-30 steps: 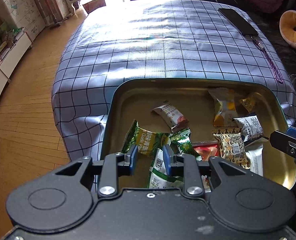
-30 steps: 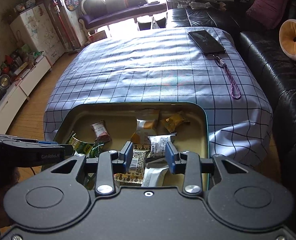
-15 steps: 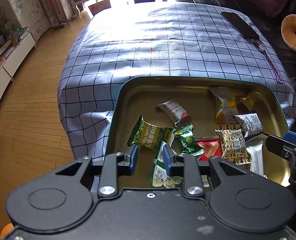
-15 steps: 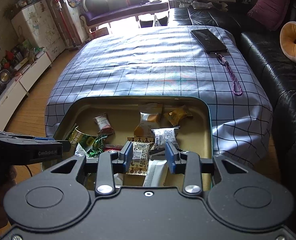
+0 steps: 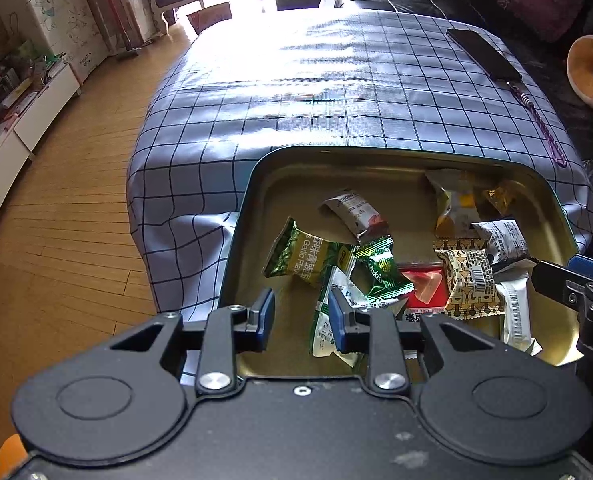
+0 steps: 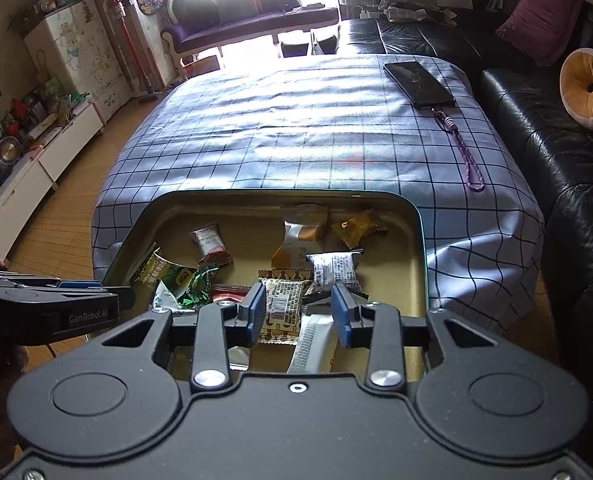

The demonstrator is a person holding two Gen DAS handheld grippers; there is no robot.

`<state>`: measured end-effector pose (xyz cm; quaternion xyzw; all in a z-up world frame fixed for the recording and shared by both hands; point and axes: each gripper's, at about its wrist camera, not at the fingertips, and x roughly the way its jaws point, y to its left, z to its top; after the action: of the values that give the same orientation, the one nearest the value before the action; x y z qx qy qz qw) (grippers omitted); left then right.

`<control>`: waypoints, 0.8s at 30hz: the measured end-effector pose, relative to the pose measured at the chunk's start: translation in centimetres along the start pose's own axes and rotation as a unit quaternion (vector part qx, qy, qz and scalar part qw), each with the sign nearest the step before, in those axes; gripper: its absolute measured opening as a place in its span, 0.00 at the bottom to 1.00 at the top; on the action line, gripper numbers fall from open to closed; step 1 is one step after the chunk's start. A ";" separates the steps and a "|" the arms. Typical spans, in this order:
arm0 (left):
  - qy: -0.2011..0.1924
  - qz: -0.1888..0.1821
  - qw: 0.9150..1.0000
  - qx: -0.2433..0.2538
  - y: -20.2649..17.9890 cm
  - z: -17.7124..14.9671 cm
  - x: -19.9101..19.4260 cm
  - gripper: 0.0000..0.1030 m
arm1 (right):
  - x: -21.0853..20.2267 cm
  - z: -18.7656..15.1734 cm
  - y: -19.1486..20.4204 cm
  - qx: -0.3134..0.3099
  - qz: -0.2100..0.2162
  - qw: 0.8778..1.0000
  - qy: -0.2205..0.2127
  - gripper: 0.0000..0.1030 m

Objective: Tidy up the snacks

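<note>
A gold metal tray (image 5: 376, 150) (image 6: 280, 192) on the checked tablecloth holds several wrapped snacks. Among them are a green garlic-flavour packet (image 5: 308, 256), a small green packet (image 5: 380, 270), a red packet (image 5: 424, 288), a brown patterned packet (image 5: 470, 280) (image 6: 282, 304) and a white bar (image 5: 514, 312) (image 6: 310, 340). My left gripper (image 5: 300, 316) hovers over the tray's near left part. Its jaws are opening, with only bare tray floor between them; a white-green packet lies just right of its right finger. My right gripper (image 6: 296, 314) hangs open above the brown packet and white bar, apart from both.
A black phone (image 6: 418, 84) with a purple lanyard (image 6: 466, 152) lies at the table's far right. A black leather sofa (image 6: 556, 128) with a round cushion (image 6: 588, 88) runs along the right. Wooden floor (image 5: 76, 220) drops away left of the table edge.
My left gripper has drawn back a little from the snacks, showing more tray floor, and its jaws stand slightly wider. The right gripper keeps its place and opening.
</note>
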<state>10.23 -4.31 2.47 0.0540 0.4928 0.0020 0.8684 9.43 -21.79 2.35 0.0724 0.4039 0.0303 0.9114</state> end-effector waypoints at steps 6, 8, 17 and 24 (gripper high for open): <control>-0.006 0.007 1.000 0.000 0.1 -0.4 -0.3 0.29 | 0.0 -0.1 0.4 -0.007 0.001 1.000 0.000 0.44; -0.008 0.008 1.000 0.000 0.1 -0.5 -0.4 0.29 | 0.1 -0.2 0.5 -0.008 0.001 1.000 0.001 0.44; -0.007 0.001 1.000 -0.002 0.1 -0.5 -0.4 0.29 | 0.4 -0.2 0.4 -0.005 0.000 1.000 0.005 0.44; -0.004 -0.003 1.000 0.002 0.1 -0.5 -0.2 0.29 | 0.7 -0.3 0.4 -0.006 0.002 1.000 0.012 0.44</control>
<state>9.68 -4.22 2.39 0.0546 0.4894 -0.0017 0.8704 9.67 -21.30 1.65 0.0674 0.4142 0.0350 0.9070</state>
